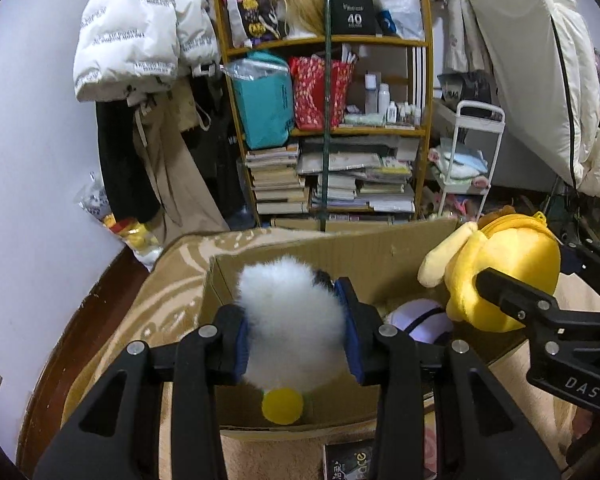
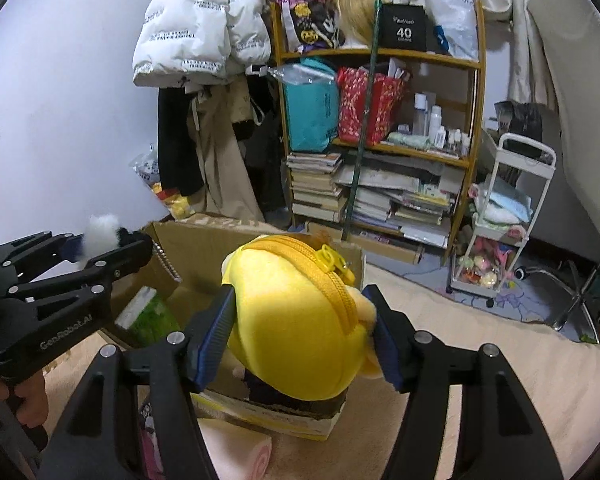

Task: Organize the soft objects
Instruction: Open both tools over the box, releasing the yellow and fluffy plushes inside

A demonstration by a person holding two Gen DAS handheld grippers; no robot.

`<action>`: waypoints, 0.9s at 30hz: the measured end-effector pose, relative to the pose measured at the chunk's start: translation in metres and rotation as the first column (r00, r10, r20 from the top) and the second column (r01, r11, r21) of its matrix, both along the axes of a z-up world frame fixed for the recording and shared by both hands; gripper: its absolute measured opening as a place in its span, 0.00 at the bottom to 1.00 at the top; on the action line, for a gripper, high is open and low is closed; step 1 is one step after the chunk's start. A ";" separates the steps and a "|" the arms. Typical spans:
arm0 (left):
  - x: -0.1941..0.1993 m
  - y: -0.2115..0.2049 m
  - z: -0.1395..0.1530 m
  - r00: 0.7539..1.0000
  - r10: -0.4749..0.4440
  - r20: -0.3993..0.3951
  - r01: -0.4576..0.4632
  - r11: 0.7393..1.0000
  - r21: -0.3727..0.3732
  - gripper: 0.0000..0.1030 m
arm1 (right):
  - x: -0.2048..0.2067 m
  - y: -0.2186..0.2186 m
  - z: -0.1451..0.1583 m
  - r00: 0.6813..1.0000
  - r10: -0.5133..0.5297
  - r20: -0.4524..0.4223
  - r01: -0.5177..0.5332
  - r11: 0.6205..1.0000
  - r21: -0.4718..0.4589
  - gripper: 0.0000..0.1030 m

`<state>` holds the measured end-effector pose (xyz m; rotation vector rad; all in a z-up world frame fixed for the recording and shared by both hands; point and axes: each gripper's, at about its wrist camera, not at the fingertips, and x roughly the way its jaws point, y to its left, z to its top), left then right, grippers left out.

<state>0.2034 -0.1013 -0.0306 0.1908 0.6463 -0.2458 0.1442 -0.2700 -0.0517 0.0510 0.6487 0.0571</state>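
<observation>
The left gripper (image 1: 296,332) squeezes a fluffy white toy (image 1: 290,316) and the right gripper (image 2: 304,344) hugs a yellow plush pouch (image 2: 300,332), fingers clamped on each, both held over the open cardboard box (image 1: 380,252), probably so the soft things can drop inside.

I can't see the cardboard box (image 1: 380,248) floor under the white fluffy toy (image 1: 292,320) | purple item (image 1: 420,320) half hidden, can't identify it | yellow plush (image 2: 300,328) covers the box's far corner | green thing (image 2: 152,316) inside too unclear | printed cover (image 1: 346,464) cut off by the bottom edge
</observation>
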 end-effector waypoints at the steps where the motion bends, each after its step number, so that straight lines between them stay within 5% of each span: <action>1: 0.002 0.000 -0.003 1.000 0.002 -0.005 -0.002 1.000 0.005 0.36 | 0.000 -0.001 -0.002 1.000 0.000 -0.006 0.000 1.000 0.001 0.67; 9: 0.010 0.003 -0.017 0.998 0.022 -0.066 -0.022 1.000 0.010 0.38 | -0.001 -0.006 -0.009 0.999 -0.003 -0.035 0.004 1.000 0.016 0.73; 11: 0.009 0.004 -0.017 0.997 0.024 -0.067 -0.023 1.000 0.010 0.54 | -0.002 -0.008 -0.009 0.999 -0.003 -0.037 0.004 1.000 0.030 0.73; 27: -0.011 0.017 0.001 0.999 0.046 -0.018 -0.045 0.998 0.042 0.76 | -0.017 -0.011 0.005 0.999 -0.030 -0.022 0.032 0.997 0.075 0.94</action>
